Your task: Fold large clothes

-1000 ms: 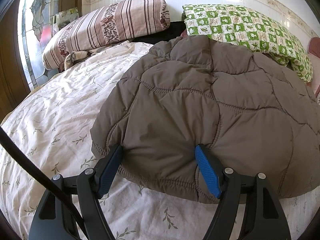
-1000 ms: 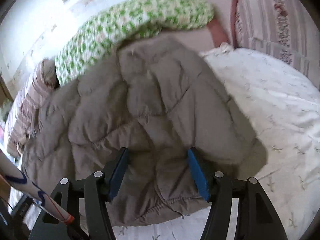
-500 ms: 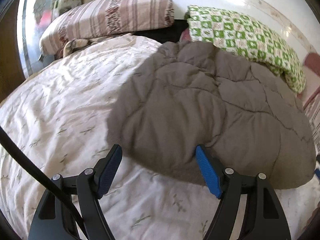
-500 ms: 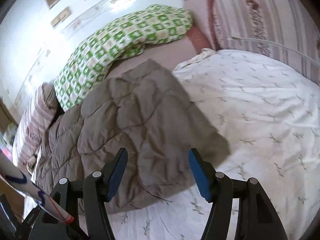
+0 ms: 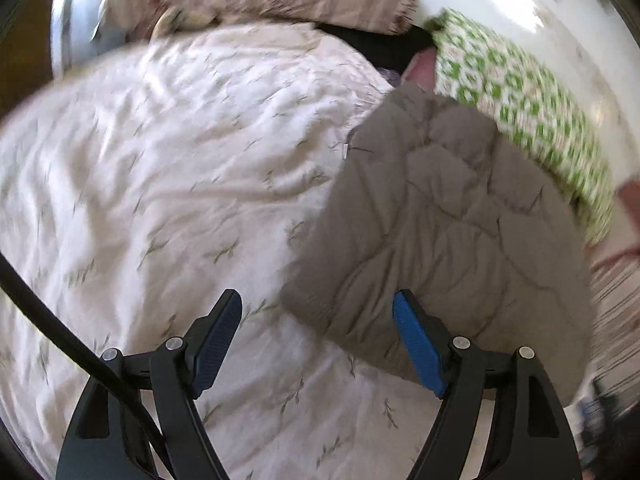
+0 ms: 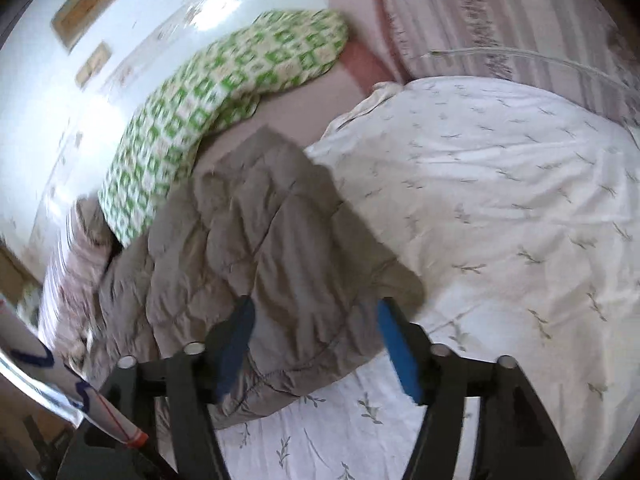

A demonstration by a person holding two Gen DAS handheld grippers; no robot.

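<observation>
Grey-brown quilting is what draws the eye: the padded jacket [image 5: 448, 240] lies as a compact folded bundle on the leaf-print bedspread [image 5: 160, 200], its far end up against the green checked pillow [image 5: 520, 112]. It sits toward one side of the bed, leaving plenty of bare sheet beside it, which seems deliberate, as if to keep working room. The left gripper [image 5: 316, 344] hangs above the sheet with its fingers spread wide and nothing between them, the right pad just over the bundle's near corner. The right gripper [image 6: 316, 344] hovers over the jacket's near hem, jaws equally wide and empty. Both pictures are smeared, so the hands look to be in motion. Judging by the neat bundle and both grippers free, the fold looks complete or nearly so.
</observation>
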